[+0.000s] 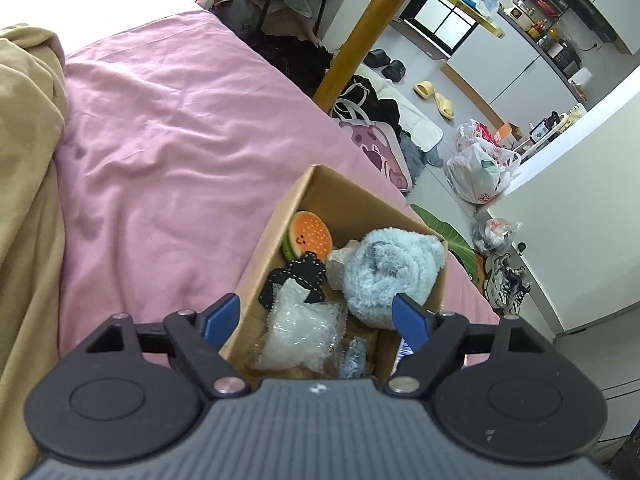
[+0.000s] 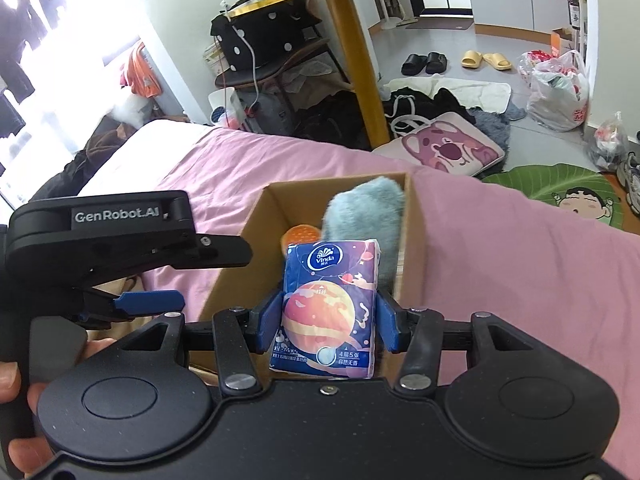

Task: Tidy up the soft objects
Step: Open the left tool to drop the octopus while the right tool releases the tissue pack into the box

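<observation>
Gripping a tissue pack between its blue pads, the right gripper has its jaws closed against the pack's two sides; the pack stands upright between them, printed face toward the camera. Just beyond the jaws an open box rests on the pink bed, its near edge directly under the pack. Inside the box, ahead of the jaws: a blue towel rising against the right wall, a burger plush at the far left, a black fabric piece, and a clear bag nearest the jaws. The left gripper hovers over the box's near end with jaws spread wide and nothing between them. In the right wrist view it enters from the left, level, beside the box, a hand visible behind it. A tan blanket lies left of the left jaws. A yellow table leg stands beyond the bed.
</observation>
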Available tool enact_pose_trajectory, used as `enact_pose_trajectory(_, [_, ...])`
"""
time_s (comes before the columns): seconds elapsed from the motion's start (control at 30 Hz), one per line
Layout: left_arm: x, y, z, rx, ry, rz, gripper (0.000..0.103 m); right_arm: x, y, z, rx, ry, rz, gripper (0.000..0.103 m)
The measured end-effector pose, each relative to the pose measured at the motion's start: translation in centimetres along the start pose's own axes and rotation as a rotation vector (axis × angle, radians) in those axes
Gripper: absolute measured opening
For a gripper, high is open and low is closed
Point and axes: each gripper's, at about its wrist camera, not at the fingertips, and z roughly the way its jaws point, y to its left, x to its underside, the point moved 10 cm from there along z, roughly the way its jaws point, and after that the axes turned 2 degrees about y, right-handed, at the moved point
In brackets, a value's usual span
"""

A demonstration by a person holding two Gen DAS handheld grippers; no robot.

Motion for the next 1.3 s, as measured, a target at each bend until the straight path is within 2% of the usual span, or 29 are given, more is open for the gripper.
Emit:
enact_pose_trajectory(0.33, [-0.5,1.1,-0.2,0.031,0.003,-0.03,0.082,1.1,2.1,2.3,0.013,0.028,0.021,0.05])
enact_pose_trajectory(0.5, [-0.6,1.3,-0.2,0.045,0.005,-0.031,0.082,2.1,2.6,3.0,0.011,0.074,0.033,0.054])
enact_pose_trajectory(0.83, [-0.5,1.3,-0.5,0.065,0.008,-0.026,0.082,2.3,2.8,1.1,0.015,0.076,0.042,0.054])
enact_pose_trajectory(0.97, [0.0,1.1,-0.3,0.062,0.037,-0.005,0.082,2.4,1.9,0.1,0.022,0.077,0.064,0.054])
enact_pose_trajectory(1.1, [0.7,-0.2,-0.7,0.065,0.049,0.057,0.083,2.4,0.9,-1.3,0.038,0.072,0.084,0.054])
enact_pose_trajectory(1.2, [1.4,-1.2,-1.2,0.065,0.059,0.099,0.088,2.4,0.0,-2.4,0.048,0.061,0.102,0.055])
enact_pose_trajectory(1.3, [2.0,-2.0,-2.0,0.071,0.064,0.123,0.088,2.3,-0.7,-3.6,0.055,0.049,0.114,0.058])
